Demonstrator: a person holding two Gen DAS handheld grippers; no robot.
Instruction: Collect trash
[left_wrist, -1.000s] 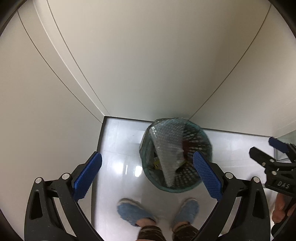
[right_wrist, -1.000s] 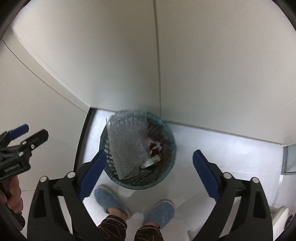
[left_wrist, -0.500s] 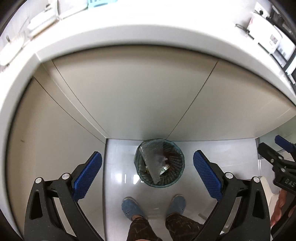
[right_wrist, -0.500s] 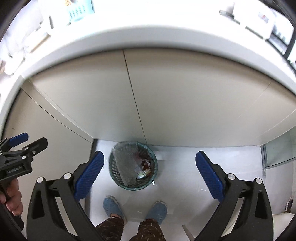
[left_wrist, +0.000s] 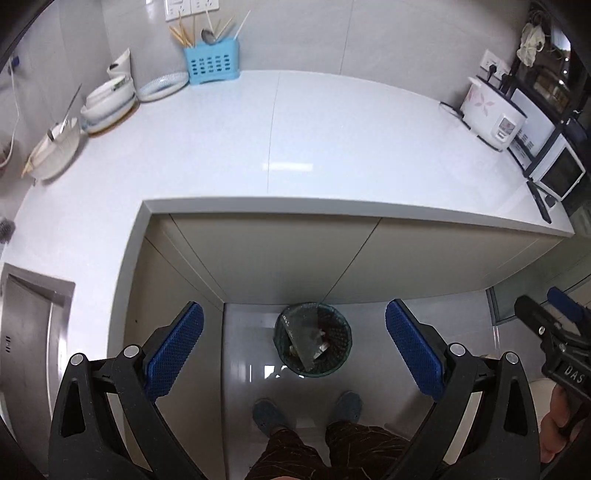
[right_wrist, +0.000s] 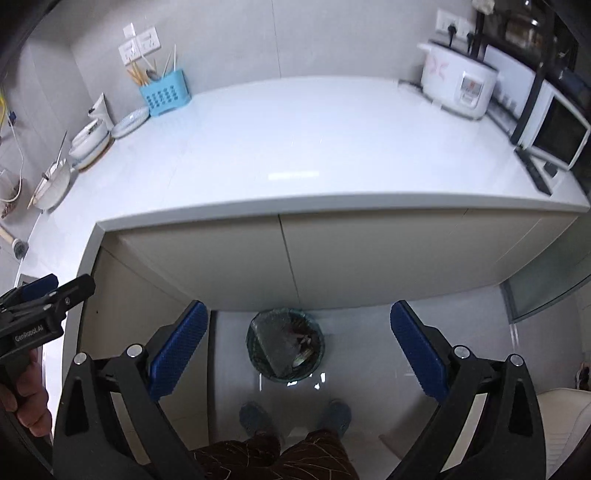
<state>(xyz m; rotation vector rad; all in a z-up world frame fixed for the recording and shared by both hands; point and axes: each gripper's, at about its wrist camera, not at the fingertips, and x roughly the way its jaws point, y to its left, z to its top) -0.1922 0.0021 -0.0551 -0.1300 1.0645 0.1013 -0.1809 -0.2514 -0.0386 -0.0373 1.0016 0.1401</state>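
Reference landmark: the round dark-green mesh waste basket (left_wrist: 312, 344) standing on the glossy grey tiled floor (left_wrist: 373, 373), in the corner below the worktop.

Gripper state: the left gripper (left_wrist: 293, 356) has its blue-padded jaws spread wide, with nothing between them. The right gripper (right_wrist: 295, 350) is likewise spread wide and empty. Both are held high above the basket and well apart from it.

Task status: the basket contains a crumpled sheet of clear bubble-wrap plastic (left_wrist: 303, 341) leaning against its inner wall, plus smaller scraps that are too small to identify. No loose trash is visible on the worktop or on the floor around the basket. Judgement: collection appears complete or nearly so; any remaining item lies outside both views.

Surroundings: above and behind the basket runs a white L-shaped stone worktop (left_wrist: 332, 147) over beige cabinet doors (left_wrist: 280, 258). On the worktop, far left of the basket: stacked white bowls (left_wrist: 107, 103) and a light-blue perforated utensil holder (left_wrist: 211, 68). Far right: a white rice cooker (left_wrist: 493, 120). The person's blue slippers (left_wrist: 267, 413) stand just in front of the basket.
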